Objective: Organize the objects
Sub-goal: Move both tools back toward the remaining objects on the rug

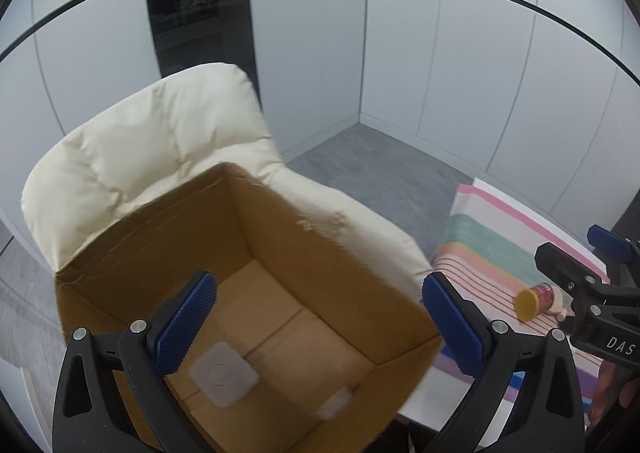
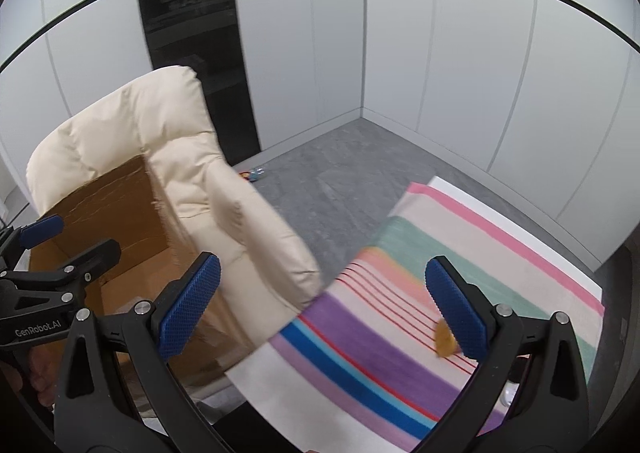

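An open cardboard box (image 1: 168, 245) stands on a cream armchair (image 1: 132, 149); two small white items (image 1: 222, 377) lie on its floor. My left gripper (image 1: 320, 325) is open and empty above the box. A small bottle with a yellow cap (image 1: 538, 301) lies on its side on a striped cloth (image 1: 480, 241). My right gripper (image 2: 322, 305) is open and empty over the cloth (image 2: 360, 353). The yellow cap (image 2: 444, 341) peeks out beside its right finger (image 2: 456, 313). The box (image 2: 120, 205) and the left gripper (image 2: 60, 253) show at the left of the right wrist view.
The cloth covers a white table (image 2: 480, 205) to the right of the armchair (image 2: 224, 213). Grey floor (image 2: 340, 165) lies beyond, with a small colourful item (image 2: 252, 174) on it. White panelled walls and a dark glass panel (image 2: 192, 33) stand behind.
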Available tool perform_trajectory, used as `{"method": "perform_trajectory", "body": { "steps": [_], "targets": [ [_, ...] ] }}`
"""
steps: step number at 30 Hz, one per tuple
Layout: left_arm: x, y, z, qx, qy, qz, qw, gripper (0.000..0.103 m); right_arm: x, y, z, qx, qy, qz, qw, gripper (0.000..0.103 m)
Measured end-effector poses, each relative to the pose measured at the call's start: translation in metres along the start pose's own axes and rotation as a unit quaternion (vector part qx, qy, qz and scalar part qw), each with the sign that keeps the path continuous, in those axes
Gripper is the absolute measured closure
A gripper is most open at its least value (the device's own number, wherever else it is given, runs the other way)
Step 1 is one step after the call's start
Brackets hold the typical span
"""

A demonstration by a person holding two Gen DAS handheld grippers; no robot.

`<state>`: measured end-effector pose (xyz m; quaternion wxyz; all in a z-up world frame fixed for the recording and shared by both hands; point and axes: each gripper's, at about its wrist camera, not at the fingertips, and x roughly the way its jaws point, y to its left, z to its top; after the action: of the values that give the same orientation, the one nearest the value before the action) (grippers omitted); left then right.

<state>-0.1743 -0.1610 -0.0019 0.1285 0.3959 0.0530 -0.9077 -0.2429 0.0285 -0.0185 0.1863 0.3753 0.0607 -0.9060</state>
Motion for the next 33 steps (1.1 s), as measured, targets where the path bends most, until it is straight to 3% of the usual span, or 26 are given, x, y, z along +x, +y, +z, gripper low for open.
{"method": "perform_trajectory", "body": {
  "steps": [20, 33],
  "targets": [
    [0.013, -0.122, 0.000, 0.081, 0.010, -0.086, 0.9929, 0.000, -0.021, -0.130, -0.040, 0.072, 0.021, -0.078, 0.994, 0.000],
    [0.025, -0.200, -0.013, 0.134, 0.031, -0.132, 0.9817, 0.000, -0.041, -0.219, -0.079, 0.163, 0.033, -0.130, 0.977, 0.000]
  ]
}}
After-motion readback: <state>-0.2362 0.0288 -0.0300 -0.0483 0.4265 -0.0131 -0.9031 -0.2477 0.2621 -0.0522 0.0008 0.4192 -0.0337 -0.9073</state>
